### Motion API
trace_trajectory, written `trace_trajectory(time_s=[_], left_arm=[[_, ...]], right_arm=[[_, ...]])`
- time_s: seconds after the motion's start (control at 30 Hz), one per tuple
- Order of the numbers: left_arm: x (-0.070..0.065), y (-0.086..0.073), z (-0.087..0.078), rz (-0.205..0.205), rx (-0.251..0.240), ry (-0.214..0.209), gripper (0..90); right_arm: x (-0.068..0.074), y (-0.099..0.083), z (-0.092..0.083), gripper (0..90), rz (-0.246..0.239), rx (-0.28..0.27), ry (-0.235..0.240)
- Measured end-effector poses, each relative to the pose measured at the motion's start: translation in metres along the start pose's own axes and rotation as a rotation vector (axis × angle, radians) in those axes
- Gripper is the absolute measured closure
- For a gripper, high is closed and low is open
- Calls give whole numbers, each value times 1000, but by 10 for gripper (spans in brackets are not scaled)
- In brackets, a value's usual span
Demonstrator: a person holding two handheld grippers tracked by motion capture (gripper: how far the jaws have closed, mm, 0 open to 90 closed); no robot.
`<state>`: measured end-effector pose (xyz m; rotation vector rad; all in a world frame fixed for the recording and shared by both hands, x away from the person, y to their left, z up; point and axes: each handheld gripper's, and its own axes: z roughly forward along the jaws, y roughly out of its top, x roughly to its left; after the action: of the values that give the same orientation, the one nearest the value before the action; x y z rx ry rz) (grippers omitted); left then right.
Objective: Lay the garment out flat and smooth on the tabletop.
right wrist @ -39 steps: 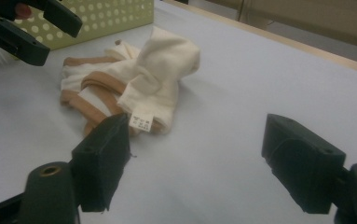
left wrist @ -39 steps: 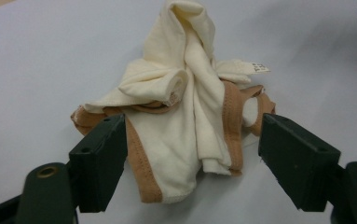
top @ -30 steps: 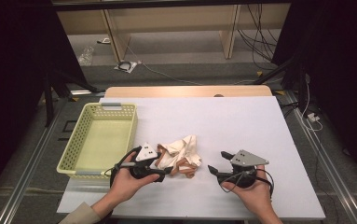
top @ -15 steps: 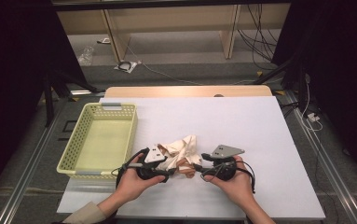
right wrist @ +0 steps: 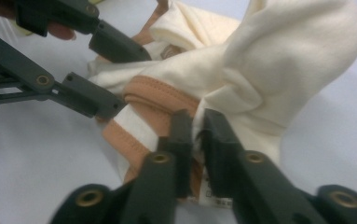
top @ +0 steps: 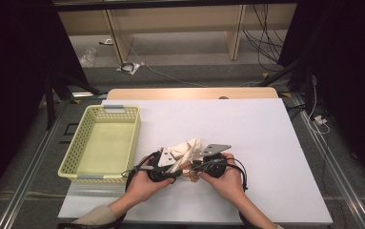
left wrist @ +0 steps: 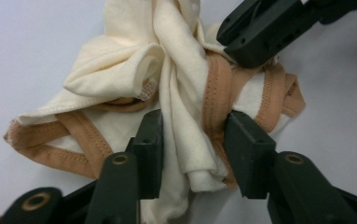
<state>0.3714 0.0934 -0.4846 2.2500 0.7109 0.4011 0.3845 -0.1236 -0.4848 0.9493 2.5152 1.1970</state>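
Basket of pale yellow perforated plastic (top: 81,143) stands at the left of the white table (top: 266,143), just beside a crumpled cream cotton garment with tan-trimmed edges (top: 187,149) that lies bunched near the table's front edge. Next along, the left gripper (top: 174,168) has its jaws set either side of a thick fold of the cloth (left wrist: 185,140); they have just been closing and, in the left gripper view, the pads touch the fold but do not yet seem to squeeze it. Beyond it, the right gripper (top: 195,168), which a second ago hung well apart to the right of the garment, has come in against it, its jaws just drawn together and now clamped on a thin tan-edged layer (right wrist: 192,135). With both hands at the cloth, it looks ready to be lifted or spread once the left grip firms up
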Motion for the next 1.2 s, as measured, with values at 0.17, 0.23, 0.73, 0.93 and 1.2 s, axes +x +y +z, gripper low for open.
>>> trace_trajectory(time_s=[0.17,0.23,0.73,0.93,1.2], left_arm=[[1,1,-3,-15,-4,0,668],[1,1,-4,-18,-1,-2,687],[-2,6,-10,-33,-14,-30,769],[-8,10,-14,-11,-31,-59,760],[8,18,-28,-31,-122,47,578]], right_arm=[[-2,3,-8,894,20,-14,-21],[-4,4,-13,896,32,-25,-30],[-41,1,-49,900,153,-90,-192],[-57,-4,-60,900,193,-84,-270],[-72,-15,-59,900,224,-52,-314]])
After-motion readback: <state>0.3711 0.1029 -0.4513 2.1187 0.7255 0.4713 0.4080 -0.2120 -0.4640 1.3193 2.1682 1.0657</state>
